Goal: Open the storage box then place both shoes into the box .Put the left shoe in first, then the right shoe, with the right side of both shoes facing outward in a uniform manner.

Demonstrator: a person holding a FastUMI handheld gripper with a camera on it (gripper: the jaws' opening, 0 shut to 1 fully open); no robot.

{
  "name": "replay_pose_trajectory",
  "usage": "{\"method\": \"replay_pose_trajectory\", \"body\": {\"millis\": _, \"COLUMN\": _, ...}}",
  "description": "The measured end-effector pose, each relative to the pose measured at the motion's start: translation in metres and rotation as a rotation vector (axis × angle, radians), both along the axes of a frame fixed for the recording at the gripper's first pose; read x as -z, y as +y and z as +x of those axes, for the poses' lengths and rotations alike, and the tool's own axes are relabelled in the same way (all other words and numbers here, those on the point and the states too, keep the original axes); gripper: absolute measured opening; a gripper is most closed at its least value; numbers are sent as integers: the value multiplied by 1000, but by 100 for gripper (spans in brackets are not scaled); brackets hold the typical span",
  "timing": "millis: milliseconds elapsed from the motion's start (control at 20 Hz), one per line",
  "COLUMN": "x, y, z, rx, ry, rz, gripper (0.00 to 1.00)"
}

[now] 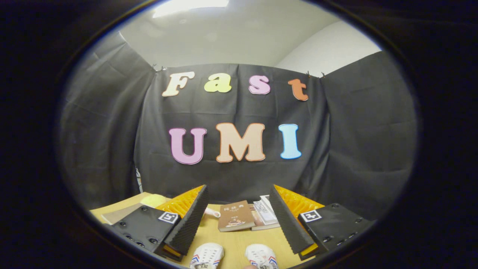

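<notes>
Tool [239, 220] spread wide, empty, above pale wooden desk [235, 241]. Two white shoes [206, 256] between fingers, books [236, 216] beyond. Black cloth wall [358, 142] behind, white ceiling above.

On the light wooden desk [231, 243], two white canvas shoes [206, 256] lie side by side between the spread fingers [239, 218]; beyond them a brown paperback book [235, 216] lies beside stacked white booklets [266, 213].

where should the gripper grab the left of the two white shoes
Likely the toe end of the left shoe, coming down from above. Its toe points away toward the books, and the heel is hidden. The gripper is open, with both shoes lying between its fingers.
</notes>
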State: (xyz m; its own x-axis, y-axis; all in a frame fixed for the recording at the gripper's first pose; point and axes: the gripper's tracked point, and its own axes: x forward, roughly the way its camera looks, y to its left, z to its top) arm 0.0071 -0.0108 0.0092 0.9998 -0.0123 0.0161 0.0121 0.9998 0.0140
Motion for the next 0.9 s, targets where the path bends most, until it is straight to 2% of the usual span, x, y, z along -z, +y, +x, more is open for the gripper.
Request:
{"method": "replay_pose_trajectory", "body": {"millis": 650, "x": -1, "y": -11, "z": 3, "rx": -27, "ry": 1, "rz": -5, "gripper": 100}}
{"method": "replay_pose_trajectory", "body": {"millis": 900, "x": -8, "y": -10, "z": 1, "rx": -44, "ry": -17, "rz": 36, "gripper": 100}}
